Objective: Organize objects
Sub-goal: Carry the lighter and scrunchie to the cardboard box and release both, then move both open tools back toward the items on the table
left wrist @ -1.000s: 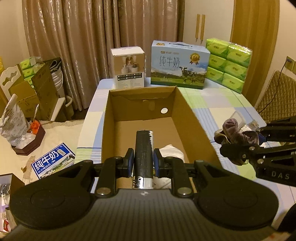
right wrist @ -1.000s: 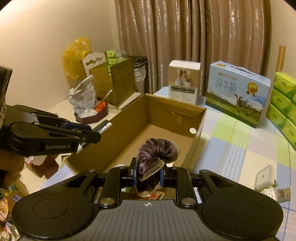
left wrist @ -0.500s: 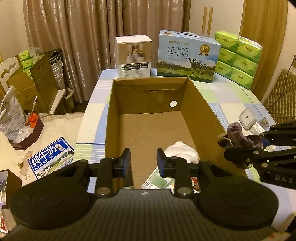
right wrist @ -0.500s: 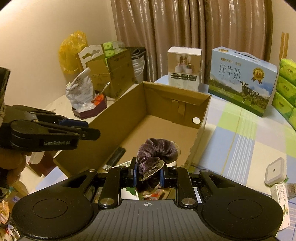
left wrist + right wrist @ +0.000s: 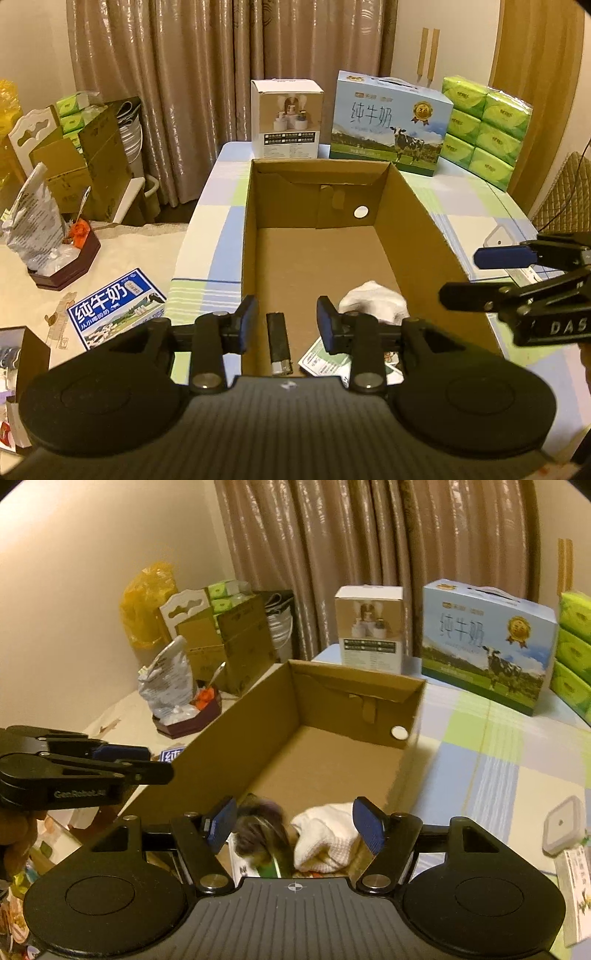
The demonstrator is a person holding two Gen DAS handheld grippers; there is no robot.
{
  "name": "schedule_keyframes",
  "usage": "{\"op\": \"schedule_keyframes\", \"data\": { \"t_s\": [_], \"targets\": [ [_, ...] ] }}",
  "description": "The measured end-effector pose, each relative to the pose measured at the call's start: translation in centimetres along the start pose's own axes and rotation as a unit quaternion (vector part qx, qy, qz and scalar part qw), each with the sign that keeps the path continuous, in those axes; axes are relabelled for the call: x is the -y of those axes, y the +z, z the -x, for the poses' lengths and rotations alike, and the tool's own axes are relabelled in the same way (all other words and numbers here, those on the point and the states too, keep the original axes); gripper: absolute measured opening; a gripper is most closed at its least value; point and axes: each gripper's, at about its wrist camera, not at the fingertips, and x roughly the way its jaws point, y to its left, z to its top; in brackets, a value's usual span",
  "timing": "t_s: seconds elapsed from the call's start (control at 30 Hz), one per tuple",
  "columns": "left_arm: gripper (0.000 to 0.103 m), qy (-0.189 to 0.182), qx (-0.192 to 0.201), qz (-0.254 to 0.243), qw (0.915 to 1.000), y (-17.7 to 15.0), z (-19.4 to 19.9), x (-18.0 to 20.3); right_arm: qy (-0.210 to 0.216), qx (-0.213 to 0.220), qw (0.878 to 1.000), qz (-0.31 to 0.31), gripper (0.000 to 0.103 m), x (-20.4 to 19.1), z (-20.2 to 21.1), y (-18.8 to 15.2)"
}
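An open cardboard box (image 5: 314, 199) stands on the table. My left gripper (image 5: 286, 325) hovers over its near end, jaws opening with nothing between the pads. Below it a black lighter (image 5: 279, 343) lies on the box floor beside a white cloth (image 5: 373, 302). My right gripper (image 5: 295, 821) is over the same end of the box (image 5: 332, 705), jaws opening wide. A fuzzy dark purple cloth (image 5: 258, 827), blurred, is loose beneath its pads next to the white cloth (image 5: 325, 834). Each gripper shows in the other's view: the right gripper (image 5: 465, 277), the left gripper (image 5: 147, 760).
A blue milk carton (image 5: 388, 122), a white product box (image 5: 286, 118) and green tissue packs (image 5: 484, 125) line the table's far edge. A small white square container (image 5: 563, 825) sits right of the box. A printed leaflet (image 5: 325, 362) lies inside it. A cluttered low table (image 5: 55, 258) stands left.
My left gripper let go of the black lighter, which now lies on the box floor. My right gripper opened and released the purple cloth into the box.
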Motion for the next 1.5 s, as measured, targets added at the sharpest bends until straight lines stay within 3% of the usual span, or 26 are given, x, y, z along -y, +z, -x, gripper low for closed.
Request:
{"op": "schedule_keyframes", "data": {
  "t_s": [0.43, 0.7, 1.17, 1.5],
  "targets": [
    [0.039, 0.003, -0.003, 0.014, 0.9999, -2.1, 3.7, 1.3, -0.027, 0.024, 0.998, -0.043, 0.071, 0.5, 7.7, -3.0],
    [0.06, -0.011, 0.003, 0.012, 0.9999, -3.0, 6.9, 4.5, -0.052, 0.038, 0.996, -0.063, 0.081, 0.4, 13.2, -5.6],
    [0.093, -0.057, 0.014, -0.012, 0.9982, -4.4, 9.8, 12.5, -0.117, 0.08, 0.982, -0.126, 0.097, 4.3, 22.5, -9.4],
    [0.102, -0.07, 0.017, -0.043, 0.9965, -4.6, 10.1, 17.0, -0.161, 0.092, 0.969, -0.161, 0.1, 7.5, 26.4, -12.1]
  ]
}}
